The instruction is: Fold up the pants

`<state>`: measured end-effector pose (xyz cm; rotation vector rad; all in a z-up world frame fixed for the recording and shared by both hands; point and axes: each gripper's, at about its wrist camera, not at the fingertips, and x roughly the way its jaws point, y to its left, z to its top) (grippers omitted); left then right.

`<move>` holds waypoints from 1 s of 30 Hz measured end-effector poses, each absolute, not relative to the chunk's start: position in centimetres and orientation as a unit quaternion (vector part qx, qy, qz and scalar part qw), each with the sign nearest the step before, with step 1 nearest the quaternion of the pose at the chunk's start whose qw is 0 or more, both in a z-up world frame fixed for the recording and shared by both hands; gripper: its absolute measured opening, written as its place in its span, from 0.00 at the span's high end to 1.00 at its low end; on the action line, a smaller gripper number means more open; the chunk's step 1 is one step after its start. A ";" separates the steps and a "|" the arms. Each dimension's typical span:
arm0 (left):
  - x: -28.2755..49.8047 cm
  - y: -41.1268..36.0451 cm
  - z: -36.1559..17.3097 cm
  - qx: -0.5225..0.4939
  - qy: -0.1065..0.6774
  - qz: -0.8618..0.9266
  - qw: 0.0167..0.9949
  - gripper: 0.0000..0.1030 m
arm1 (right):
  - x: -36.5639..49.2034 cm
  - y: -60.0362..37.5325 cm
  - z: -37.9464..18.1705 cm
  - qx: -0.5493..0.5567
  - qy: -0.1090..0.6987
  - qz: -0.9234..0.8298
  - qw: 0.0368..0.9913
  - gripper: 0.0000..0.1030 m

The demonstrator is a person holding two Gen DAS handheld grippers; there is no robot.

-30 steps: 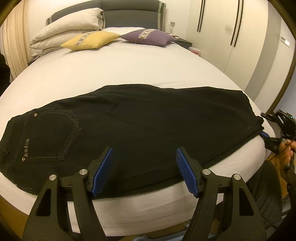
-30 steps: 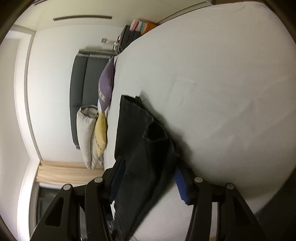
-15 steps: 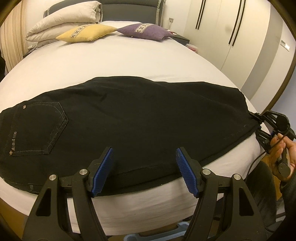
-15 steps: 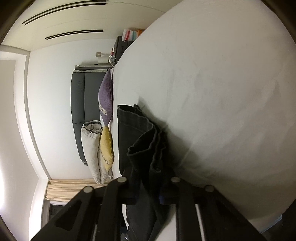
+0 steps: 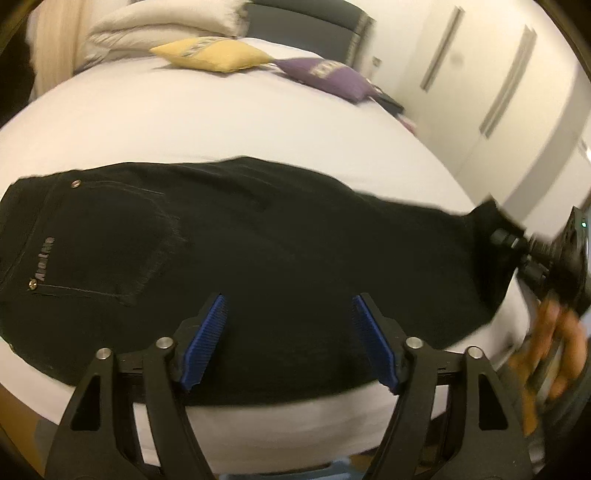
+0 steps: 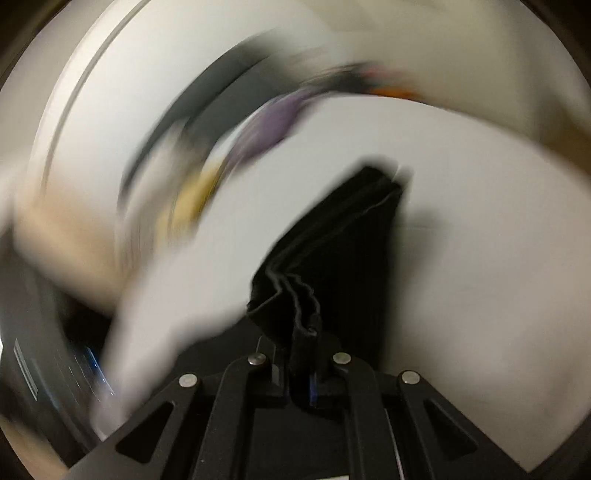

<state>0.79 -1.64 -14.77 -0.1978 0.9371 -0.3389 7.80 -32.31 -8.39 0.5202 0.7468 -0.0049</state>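
Observation:
Black pants [image 5: 258, 251] lie folded lengthwise across the near part of the white bed [image 5: 221, 122], waist and back pocket at the left, leg hems at the right. My left gripper [image 5: 290, 332] is open and empty, just above the pants' near edge. My right gripper [image 6: 301, 354] is shut on the leg hems [image 6: 332, 258] and holds them lifted off the sheet; it also shows in the left wrist view [image 5: 517, 247] at the right end of the pants. The right wrist view is blurred by motion.
A yellow cushion [image 5: 218, 55], a purple cushion [image 5: 328, 75] and white pillows [image 5: 166, 26] lie at the head of the bed. White wardrobe doors [image 5: 498, 92] stand to the right. The bed's edge runs just below the pants.
My right gripper closed on the leg hems and has lifted and turned them, swinging fast. My left gripper moved closer in over the pants and stayed open.

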 end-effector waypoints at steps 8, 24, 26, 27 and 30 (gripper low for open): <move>5.7 -0.3 -15.8 -0.220 0.494 -0.201 0.817 0.19 | 9.5 -18.7 -11.5 0.018 0.438 0.085 0.895 0.92; 14.9 -8.8 -18.1 -0.270 0.598 -0.307 0.689 0.16 | 6.9 -17.9 -10.2 -0.053 0.380 0.086 0.920 0.93; 15.4 -9.4 -18.0 -0.263 0.601 -0.316 0.686 0.18 | 5.9 -17.3 -10.2 -0.061 0.376 0.087 0.921 0.93; 15.4 -9.6 -18.0 -0.262 0.600 -0.320 0.685 0.21 | 5.9 -17.2 -10.2 -0.064 0.375 0.087 0.921 0.93; 15.7 -10.1 -18.3 -0.263 0.609 -0.333 0.670 0.75 | 5.4 -16.7 -10.0 -0.072 0.370 0.090 0.922 0.93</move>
